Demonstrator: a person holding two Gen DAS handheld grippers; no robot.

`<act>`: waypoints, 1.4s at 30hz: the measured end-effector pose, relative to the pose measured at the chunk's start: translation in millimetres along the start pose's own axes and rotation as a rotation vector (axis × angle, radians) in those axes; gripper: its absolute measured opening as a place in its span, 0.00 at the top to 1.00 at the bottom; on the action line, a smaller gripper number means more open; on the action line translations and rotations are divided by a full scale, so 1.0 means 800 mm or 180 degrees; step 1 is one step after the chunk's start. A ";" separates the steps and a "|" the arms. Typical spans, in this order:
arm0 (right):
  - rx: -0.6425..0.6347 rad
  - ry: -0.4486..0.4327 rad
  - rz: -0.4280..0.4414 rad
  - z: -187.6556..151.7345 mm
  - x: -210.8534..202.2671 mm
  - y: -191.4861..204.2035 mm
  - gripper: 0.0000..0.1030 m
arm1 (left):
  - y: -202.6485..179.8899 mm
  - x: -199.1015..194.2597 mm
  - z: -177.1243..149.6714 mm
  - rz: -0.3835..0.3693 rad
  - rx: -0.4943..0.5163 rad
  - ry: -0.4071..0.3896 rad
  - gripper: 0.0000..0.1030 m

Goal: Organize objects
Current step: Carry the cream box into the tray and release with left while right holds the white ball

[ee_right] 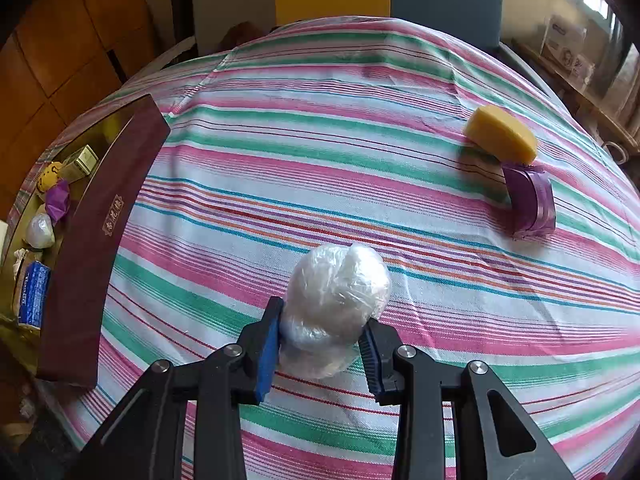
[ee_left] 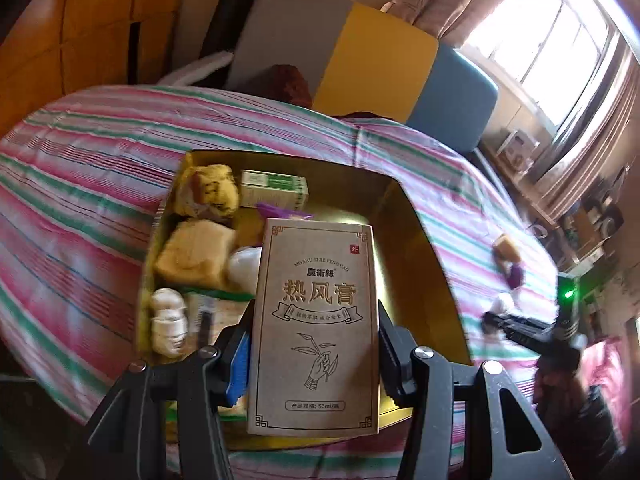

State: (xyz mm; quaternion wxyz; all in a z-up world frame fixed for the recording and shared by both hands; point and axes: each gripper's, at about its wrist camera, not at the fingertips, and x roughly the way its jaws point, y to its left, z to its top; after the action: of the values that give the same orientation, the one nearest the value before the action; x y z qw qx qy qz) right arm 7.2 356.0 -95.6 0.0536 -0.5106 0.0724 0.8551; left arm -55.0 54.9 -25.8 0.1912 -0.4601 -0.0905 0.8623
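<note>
The landmark is the gold-lined box (ee_left: 404,216) lying open on the striped cloth (ee_left: 80,184) over the worktop. Inside it, along its left wall, lie a yellow bun (ee_left: 210,190), a pale sponge block (ee_left: 196,256) and a white wrapped roll (ee_left: 168,326); at its far wall lies a green-and-white carton (ee_left: 276,188).

Above the box's near middle, the left gripper (ee_left: 314,344) holds a brown carton (ee_left: 316,320) with printed characters; its jaws stand about half apart, both pads pressed on the carton's long sides.

To the right of the box, past its dark red outer wall (ee_right: 104,240), the right gripper (ee_right: 320,344) has its jaws drawn narrow, clamped on a white bundle (ee_right: 336,300) wrapped in clear film, which rests on the cloth.

Farther right of the box, well apart from it, a yellow sponge (ee_right: 500,138) lies on the cloth, and a purple roll (ee_right: 530,200) stands just beside it.
</note>
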 end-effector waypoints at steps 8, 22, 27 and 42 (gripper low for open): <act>0.0028 0.0028 0.0022 0.001 0.002 -0.002 0.64 | -0.041 0.053 0.050 -0.0047 0.0174 -0.0008 0.49; 0.0025 0.0031 0.0044 0.004 0.005 -0.003 0.64 | -0.036 0.197 0.101 0.0489 0.0136 0.0370 0.47; 0.0023 0.0033 0.0043 0.004 0.005 -0.004 0.64 | -0.030 0.201 0.098 0.0509 0.0112 0.0405 0.29; -0.0018 0.0015 -0.0011 0.004 0.005 0.000 0.64 | -0.054 0.064 0.035 0.0670 0.0634 -0.0168 0.25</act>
State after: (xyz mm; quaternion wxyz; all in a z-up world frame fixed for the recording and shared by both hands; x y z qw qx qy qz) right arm 2.3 356.9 -97.6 0.0535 -0.5129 0.0692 0.8540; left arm -92.8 115.7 -34.5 0.1421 -0.4230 0.0393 0.8941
